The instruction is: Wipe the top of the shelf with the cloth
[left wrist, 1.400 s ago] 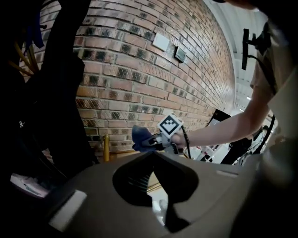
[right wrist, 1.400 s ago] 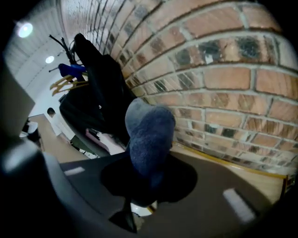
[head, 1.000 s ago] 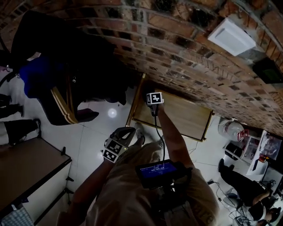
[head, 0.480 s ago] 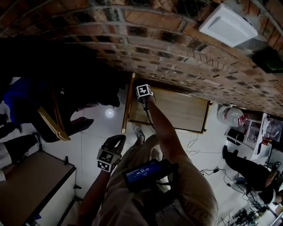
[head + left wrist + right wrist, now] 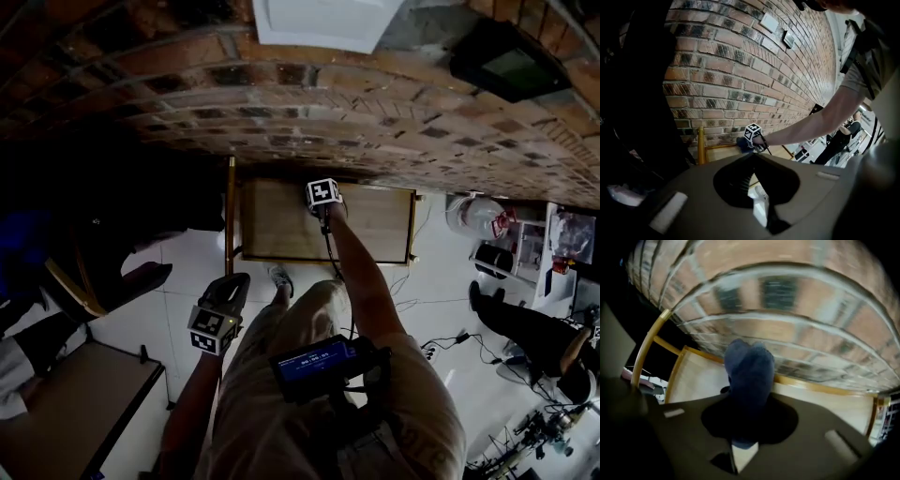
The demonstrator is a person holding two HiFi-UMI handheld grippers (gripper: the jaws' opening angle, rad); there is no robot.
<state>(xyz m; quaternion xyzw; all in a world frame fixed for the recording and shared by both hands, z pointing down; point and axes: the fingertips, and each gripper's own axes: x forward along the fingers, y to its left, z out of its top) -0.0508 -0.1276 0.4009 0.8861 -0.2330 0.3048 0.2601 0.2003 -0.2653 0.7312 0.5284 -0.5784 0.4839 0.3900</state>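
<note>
Right gripper (image 5: pixel 749 401) clamped on blue cloth (image 5: pixel 747 366). Cloth appears to rest on shelf top (image 5: pixel 375 225), just ahead of jaws, by brick wall (image 5: pixel 787 310). Shelf long axis crosswise; bare wood both sides. Left gripper (image 5: pixel 752 158) closed, empty, well behind.

Dark blue cloth (image 5: pixel 749 376); pale wooden shelf (image 5: pixel 277 225) with a yellow frame; red-brown brick wall (image 5: pixel 740 56), pale mortar.

The flat wooden shelf top (image 5: pixel 281 225) stands against the red brick wall (image 5: pixel 281 103) behind it. The right gripper (image 5: pixel 322 206) is over the shelf's back edge, near its middle, with the dark blue cloth (image 5: pixel 747 376) between its jaws, close by the wall. The left gripper (image 5: pixel 218 314) hangs before the shelf's left end, well apart from it and over the pale tiled floor (image 5: pixel 187 281).
</note>
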